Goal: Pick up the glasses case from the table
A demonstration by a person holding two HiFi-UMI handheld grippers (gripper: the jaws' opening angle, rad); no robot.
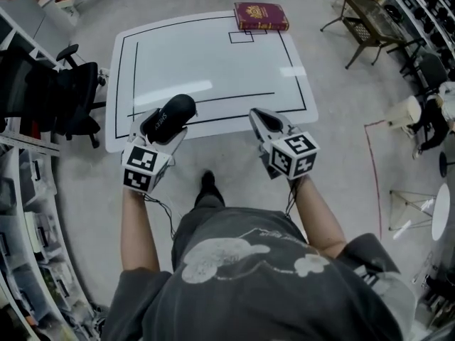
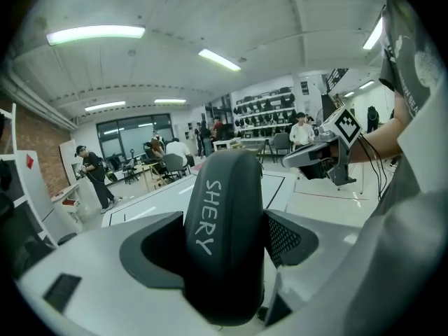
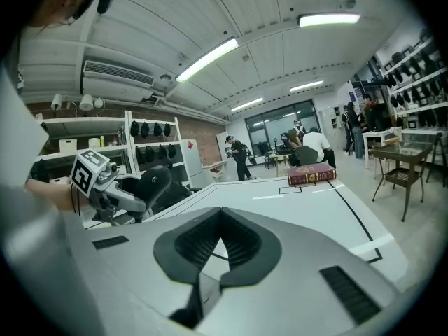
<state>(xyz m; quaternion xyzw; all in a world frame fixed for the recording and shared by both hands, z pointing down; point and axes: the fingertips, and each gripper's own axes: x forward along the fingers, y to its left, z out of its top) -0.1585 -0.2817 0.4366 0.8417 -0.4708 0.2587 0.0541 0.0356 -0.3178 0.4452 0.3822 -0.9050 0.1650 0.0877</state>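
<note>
Fingers, left gripper (image 1: 166, 128): they stand wide and press on both sides of the black glasses case (image 1: 170, 114).
Fingers, right gripper (image 1: 259, 117): they are brought together, with nothing between them.
Case position: it is in the air over the near edge of the white table (image 1: 213, 62), not touching it.
Risk: I think the smooth, rounded shell can slide or turn out of the pads if the grip gets weaker or the hand swings fast; then it would fall on the table edge or the floor.
Count: one case, one table, one red book (image 1: 261, 16) at the table's far edge, two grippers.
</note>
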